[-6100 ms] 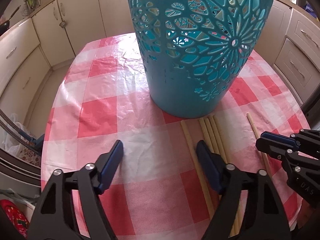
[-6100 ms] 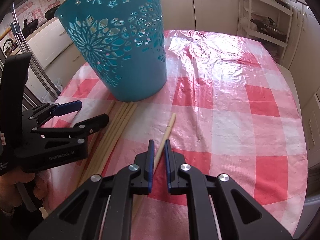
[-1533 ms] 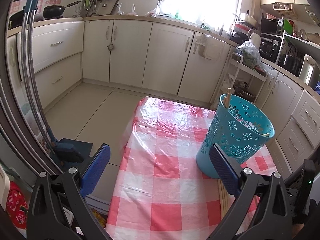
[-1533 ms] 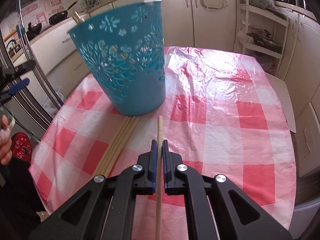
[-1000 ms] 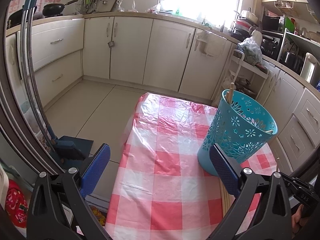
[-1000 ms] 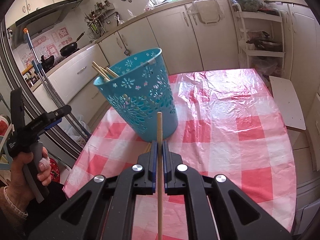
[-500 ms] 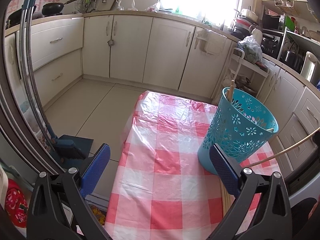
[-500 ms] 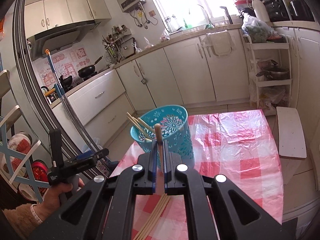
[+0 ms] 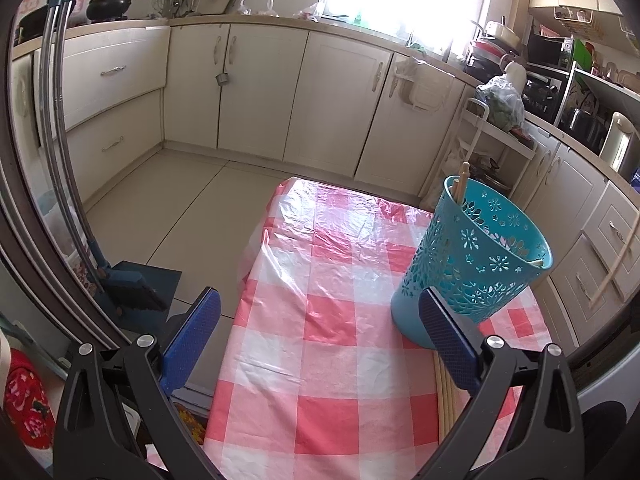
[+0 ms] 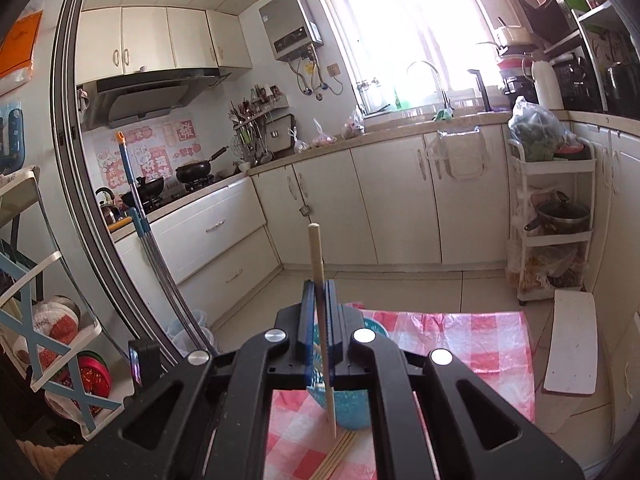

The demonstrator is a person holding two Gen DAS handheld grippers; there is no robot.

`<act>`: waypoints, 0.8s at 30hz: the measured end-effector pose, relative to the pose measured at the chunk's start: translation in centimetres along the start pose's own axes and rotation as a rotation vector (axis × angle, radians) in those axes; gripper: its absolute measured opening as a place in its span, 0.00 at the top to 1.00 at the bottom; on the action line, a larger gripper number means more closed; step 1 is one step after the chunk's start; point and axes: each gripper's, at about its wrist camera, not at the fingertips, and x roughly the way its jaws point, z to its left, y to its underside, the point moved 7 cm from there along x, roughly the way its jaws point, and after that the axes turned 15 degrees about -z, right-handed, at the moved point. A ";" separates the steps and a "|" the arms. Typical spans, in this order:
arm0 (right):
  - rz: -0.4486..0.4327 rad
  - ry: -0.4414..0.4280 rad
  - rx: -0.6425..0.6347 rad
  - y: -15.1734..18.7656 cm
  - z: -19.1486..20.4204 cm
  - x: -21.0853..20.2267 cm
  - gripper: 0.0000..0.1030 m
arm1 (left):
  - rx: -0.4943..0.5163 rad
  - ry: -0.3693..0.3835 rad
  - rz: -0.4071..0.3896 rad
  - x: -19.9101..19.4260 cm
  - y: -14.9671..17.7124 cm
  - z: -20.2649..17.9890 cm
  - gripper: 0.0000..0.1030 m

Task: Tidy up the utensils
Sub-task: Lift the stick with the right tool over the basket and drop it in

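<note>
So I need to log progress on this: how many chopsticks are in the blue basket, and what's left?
Done: at least two chopsticks stand in the blue basket; the exact count is unclear. In hand: the right gripper is shut on one chopstick, lifted above the table. The left gripper is open and holds nothing. Left: a few loose chopsticks lie on the checked tablecloth beside the basket.

table [image 9: 320, 360] in red-and-white checked cloth, teal basket [image 9: 472, 268] standing on it, chopsticks [image 9: 444, 396] beside
</note>
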 end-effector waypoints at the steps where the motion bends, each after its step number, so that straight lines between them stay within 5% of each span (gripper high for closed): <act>1: -0.012 -0.002 -0.006 -0.7 0.1 0.4 0.94 | -0.008 0.000 0.002 0.0 0.0 0.1 0.07; 6: -0.031 0.001 -0.036 -1.8 0.2 4.0 0.94 | -0.031 -0.009 0.004 0.2 -0.1 0.6 0.07; 16: 0.235 0.084 -0.030 7.7 -3.0 11.1 0.94 | -0.031 -0.013 0.004 0.2 -0.1 0.7 0.07; 20: 0.247 0.105 -0.006 8.6 -3.5 10.6 0.94 | -0.006 -0.018 -0.006 0.2 -0.3 0.4 0.07; 24: 0.221 0.111 -0.011 8.2 -3.2 8.8 0.76 | 0.020 -0.021 -0.010 0.2 -0.4 0.0 0.07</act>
